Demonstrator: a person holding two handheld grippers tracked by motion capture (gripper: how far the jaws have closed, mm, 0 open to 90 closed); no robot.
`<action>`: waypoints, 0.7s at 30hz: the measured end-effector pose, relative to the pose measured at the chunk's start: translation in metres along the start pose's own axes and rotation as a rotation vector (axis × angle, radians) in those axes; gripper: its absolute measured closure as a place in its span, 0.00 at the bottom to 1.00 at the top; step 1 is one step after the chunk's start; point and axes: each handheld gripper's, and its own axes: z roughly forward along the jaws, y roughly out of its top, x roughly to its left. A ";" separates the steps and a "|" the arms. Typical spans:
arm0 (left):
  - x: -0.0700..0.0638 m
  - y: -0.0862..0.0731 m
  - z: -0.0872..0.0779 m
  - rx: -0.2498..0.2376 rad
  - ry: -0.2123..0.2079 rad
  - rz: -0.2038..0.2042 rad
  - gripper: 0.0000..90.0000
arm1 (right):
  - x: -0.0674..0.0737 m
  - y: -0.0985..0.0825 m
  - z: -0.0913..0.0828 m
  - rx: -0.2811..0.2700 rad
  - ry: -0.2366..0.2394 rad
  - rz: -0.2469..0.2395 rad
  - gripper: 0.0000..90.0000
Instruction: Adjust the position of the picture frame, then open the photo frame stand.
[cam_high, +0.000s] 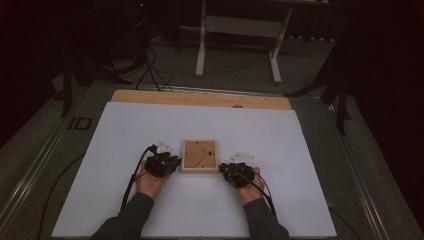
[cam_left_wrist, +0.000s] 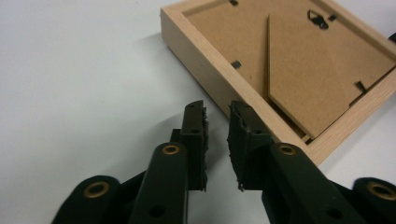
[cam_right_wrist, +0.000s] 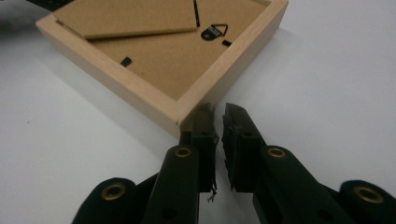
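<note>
A white table (cam_high: 150, 125) — one wooden picture frame (cam_high: 199, 156) lies on it, back up

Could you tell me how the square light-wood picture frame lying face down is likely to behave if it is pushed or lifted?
The square light-wood picture frame looks stiff, so it would probably slide flat across the smooth white table surface rather than tip or roll. Its brown fibreboard backing, with a loose-looking stand flap, may shift if lifted. It probably feels light, though any glass underneath is hidden.
</note>
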 end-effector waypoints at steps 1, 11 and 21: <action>0.001 0.000 -0.001 -0.005 -0.001 -0.005 0.82 | 0.000 0.000 -0.001 -0.006 0.000 -0.001 0.91; 0.002 0.006 -0.016 -0.075 -0.004 0.002 0.67 | 0.002 0.003 -0.006 -0.048 -0.006 -0.009 0.91; -0.012 0.013 -0.020 -0.083 -0.025 0.064 0.63 | 0.009 0.005 -0.009 -0.072 -0.019 -0.041 0.96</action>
